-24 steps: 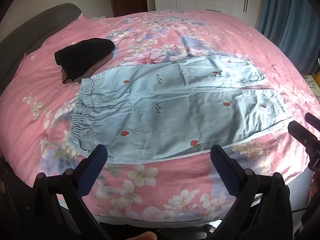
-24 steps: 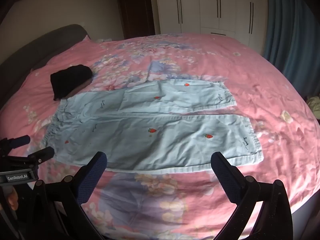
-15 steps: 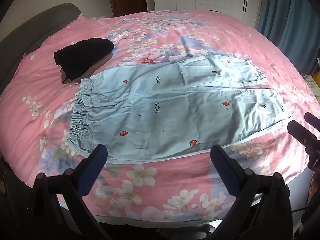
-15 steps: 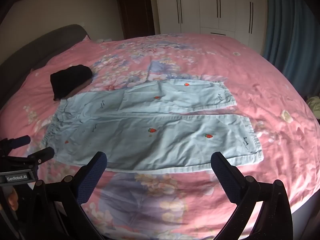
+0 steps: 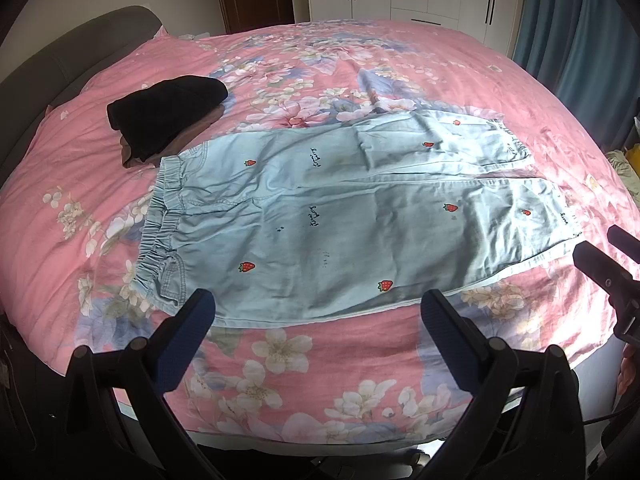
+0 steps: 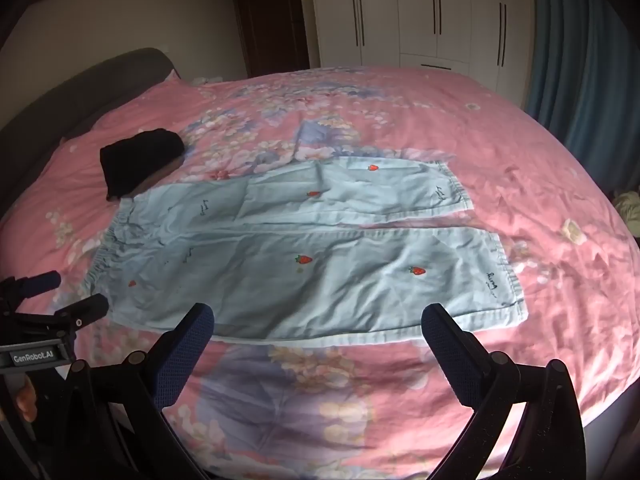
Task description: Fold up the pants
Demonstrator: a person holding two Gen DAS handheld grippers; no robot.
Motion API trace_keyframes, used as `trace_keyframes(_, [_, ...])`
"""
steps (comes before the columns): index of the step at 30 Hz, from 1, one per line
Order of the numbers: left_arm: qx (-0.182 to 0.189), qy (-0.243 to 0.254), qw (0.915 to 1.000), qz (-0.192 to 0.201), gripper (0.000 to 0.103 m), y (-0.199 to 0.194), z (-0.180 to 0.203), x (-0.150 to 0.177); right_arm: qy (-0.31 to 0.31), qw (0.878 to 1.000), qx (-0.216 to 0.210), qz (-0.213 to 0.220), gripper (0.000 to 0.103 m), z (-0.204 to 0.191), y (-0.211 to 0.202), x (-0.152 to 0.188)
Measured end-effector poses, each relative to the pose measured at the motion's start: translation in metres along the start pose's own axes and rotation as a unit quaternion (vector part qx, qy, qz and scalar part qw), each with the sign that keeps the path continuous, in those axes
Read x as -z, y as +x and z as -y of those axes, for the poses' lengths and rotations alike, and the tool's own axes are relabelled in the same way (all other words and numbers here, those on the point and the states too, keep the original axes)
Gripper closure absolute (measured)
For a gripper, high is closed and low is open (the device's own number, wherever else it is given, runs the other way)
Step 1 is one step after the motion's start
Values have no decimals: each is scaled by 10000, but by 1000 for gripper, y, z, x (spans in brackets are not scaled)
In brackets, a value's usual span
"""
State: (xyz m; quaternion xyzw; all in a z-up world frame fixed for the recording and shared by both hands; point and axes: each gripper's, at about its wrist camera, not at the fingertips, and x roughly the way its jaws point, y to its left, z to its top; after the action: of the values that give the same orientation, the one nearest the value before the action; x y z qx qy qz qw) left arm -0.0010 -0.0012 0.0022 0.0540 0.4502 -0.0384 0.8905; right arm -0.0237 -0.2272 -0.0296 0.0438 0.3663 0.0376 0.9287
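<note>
Pants (image 5: 352, 220) lie flat and unfolded on your pink floral bedspread (image 5: 280, 360), both grippers spread wide and holding nothing.

Your left gripper (image 5: 318, 316) hovers at the near hem edge, at 6 o'clock of the garment, its blue pads (image 5: 188, 332) apart and clear of the cloth. Your right gripper (image 6: 318, 328) does the same at its own 6 o'clock, fingers (image 6: 448, 344) parted wide, nothing between them. Waistband sits toward 9 o'clock, cuffs toward 3. A black garment (image 5: 164, 114) rests at 10 o'clock, just beside the waistband.
</note>
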Motion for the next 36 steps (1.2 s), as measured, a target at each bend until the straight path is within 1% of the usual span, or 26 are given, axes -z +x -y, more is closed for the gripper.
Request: trace_keyframes(36, [-16,21,10000,-21,0,4,4,4,-4,10000,5,-25,0,-1,3,2])
